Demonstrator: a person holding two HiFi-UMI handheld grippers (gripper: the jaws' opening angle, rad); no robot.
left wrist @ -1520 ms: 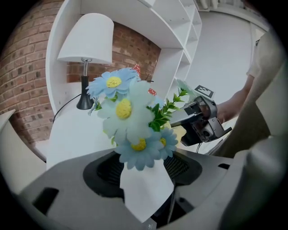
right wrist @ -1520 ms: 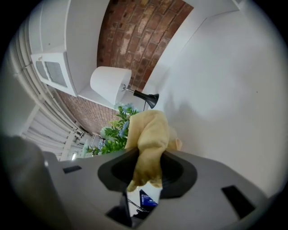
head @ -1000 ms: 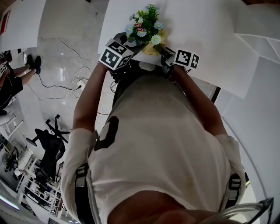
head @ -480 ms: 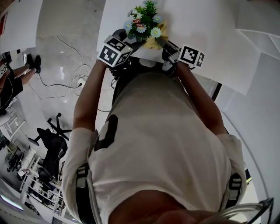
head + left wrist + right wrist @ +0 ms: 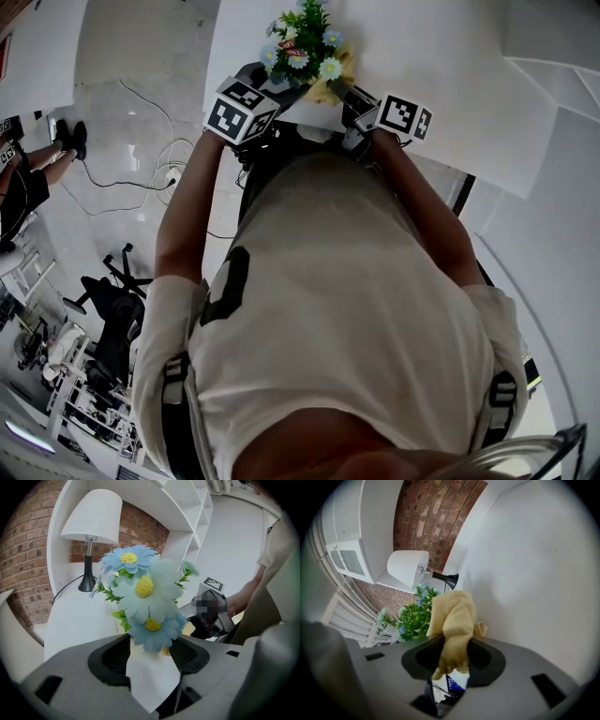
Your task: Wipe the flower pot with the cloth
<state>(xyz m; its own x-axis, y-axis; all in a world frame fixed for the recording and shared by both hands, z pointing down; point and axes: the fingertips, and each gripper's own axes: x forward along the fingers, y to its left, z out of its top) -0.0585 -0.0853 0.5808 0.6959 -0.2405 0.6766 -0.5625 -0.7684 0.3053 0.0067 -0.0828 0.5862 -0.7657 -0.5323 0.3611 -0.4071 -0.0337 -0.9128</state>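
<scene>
The flower pot is white and carries blue daisies and green leaves. It stands near the edge of a white table. My left gripper is shut on the pot's white side, just below the flowers. My right gripper is shut on a yellow cloth, which bunches up out of the jaws. In the head view the cloth lies against the pot's right side, between the two marker cubes. In the left gripper view the right gripper's body shows just beyond the flowers.
A white-shaded lamp stands on the table behind the pot, before a brick wall and white shelves. On the floor to the left are cables, an office chair and another person's legs.
Both grippers stay at the pot. The right gripper has turned slightly with the cloth against the pot's side. The left gripper's hold looks unchanged.
</scene>
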